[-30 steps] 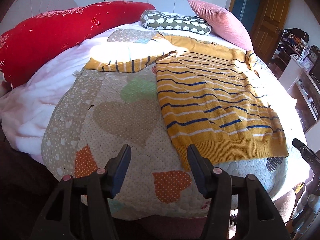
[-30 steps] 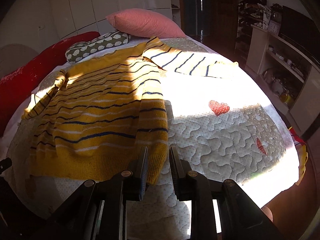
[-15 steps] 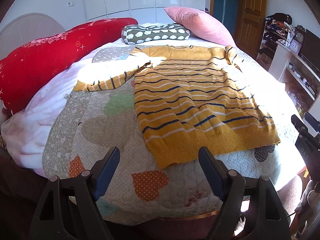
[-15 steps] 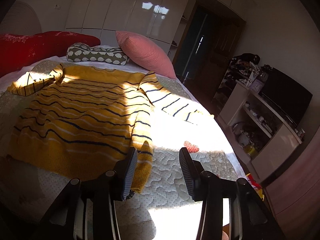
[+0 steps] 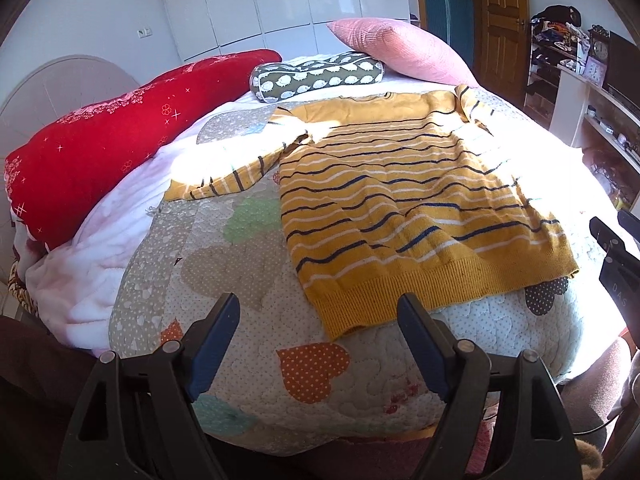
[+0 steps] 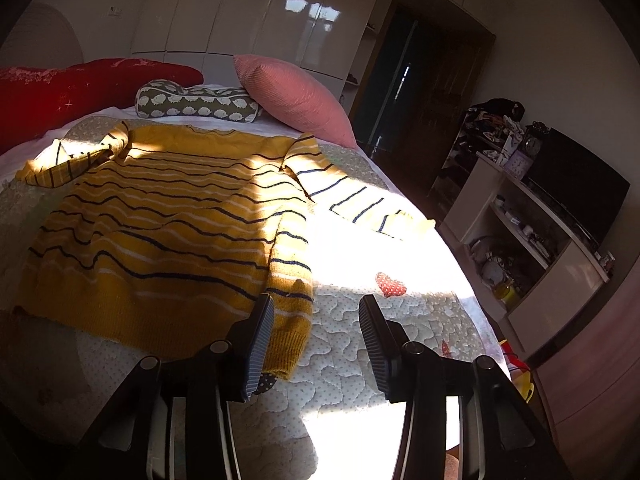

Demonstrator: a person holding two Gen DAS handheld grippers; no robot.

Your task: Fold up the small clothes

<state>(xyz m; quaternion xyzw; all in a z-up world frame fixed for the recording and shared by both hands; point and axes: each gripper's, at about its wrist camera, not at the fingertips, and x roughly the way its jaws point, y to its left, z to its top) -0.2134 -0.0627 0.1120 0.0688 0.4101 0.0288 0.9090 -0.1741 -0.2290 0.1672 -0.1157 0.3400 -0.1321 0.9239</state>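
A yellow sweater (image 5: pixel 404 208) with dark and white stripes lies flat and spread out on the quilted bed cover (image 5: pixel 224 280), both sleeves out to the sides. It also shows in the right wrist view (image 6: pixel 168 232). My left gripper (image 5: pixel 318 312) is open and empty, just short of the sweater's near left hem corner. My right gripper (image 6: pixel 316 312) is open and empty, above the sweater's near right hem corner, with its left finger (image 6: pixel 256 340) over the hem. The right gripper's tip also shows at the right edge of the left wrist view (image 5: pixel 616 248).
A red blanket (image 5: pixel 104 136), a patterned bolster (image 5: pixel 316 76) and a pink pillow (image 5: pixel 404 52) lie at the head of the bed. White shelves (image 6: pixel 532 240) with a dark screen (image 6: pixel 576 196) stand to the right of the bed. A wooden door (image 5: pixel 500 28) is beyond.
Both grippers have opened wider and pulled back and up from the sweater's hem. The right gripper has let go of the hem corner. The sweater lies still.
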